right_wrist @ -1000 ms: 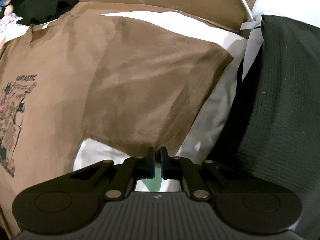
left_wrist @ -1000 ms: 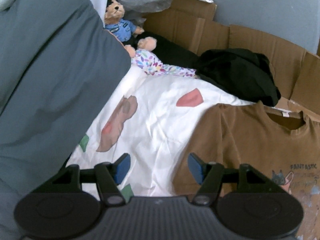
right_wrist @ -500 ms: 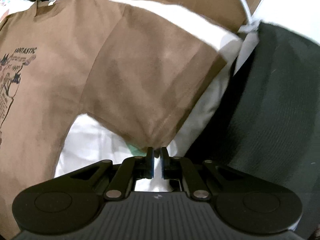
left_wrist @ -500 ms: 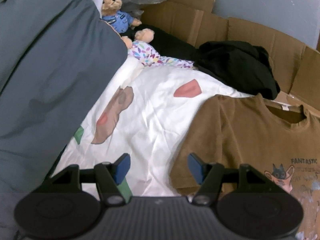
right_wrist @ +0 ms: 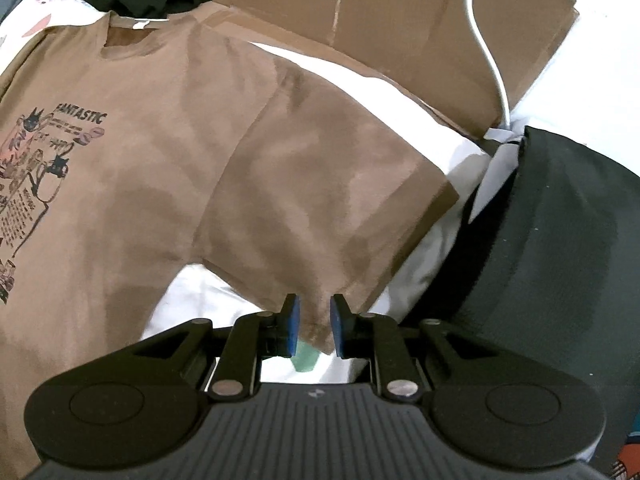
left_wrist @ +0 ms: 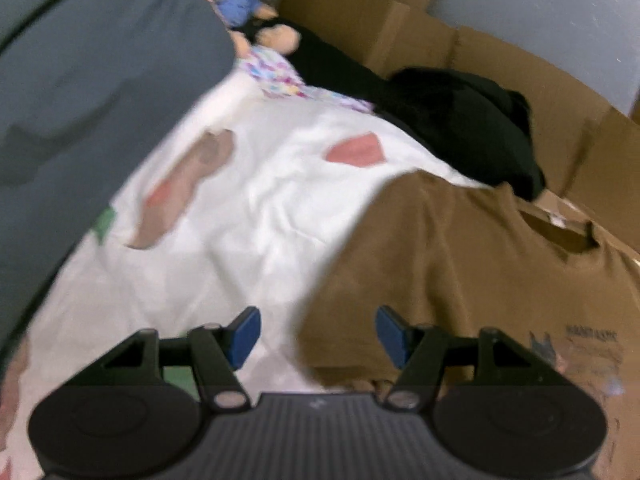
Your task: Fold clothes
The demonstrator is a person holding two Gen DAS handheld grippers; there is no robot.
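A brown T-shirt (right_wrist: pixel 168 168) with a dark print on its chest lies spread flat on a white patterned sheet (left_wrist: pixel 256 216). In the right wrist view my right gripper (right_wrist: pixel 314 322) hovers over the corner of the shirt's right sleeve (right_wrist: pixel 320 200). Its jaws are opening and the sleeve hem lies in the gap, free of the blue pads. In the left wrist view my left gripper (left_wrist: pixel 318 330) stands open above the edge of the other sleeve (left_wrist: pixel 384 280), with nothing between its fingers.
Cardboard panels (right_wrist: pixel 400 28) stand along the far side, with a white cable (right_wrist: pixel 490 60) across them. A black garment (left_wrist: pixel 464 128) and two soft toys (left_wrist: pixel 256 20) lie at the back. A dark folded cloth (right_wrist: pixel 540 240) lies right of the shirt, grey fabric (left_wrist: pixel 80 92) on the left.
My right gripper has let go of the sleeve corner, which now lies flat. The left gripper has come down closer to the sheet, still open.
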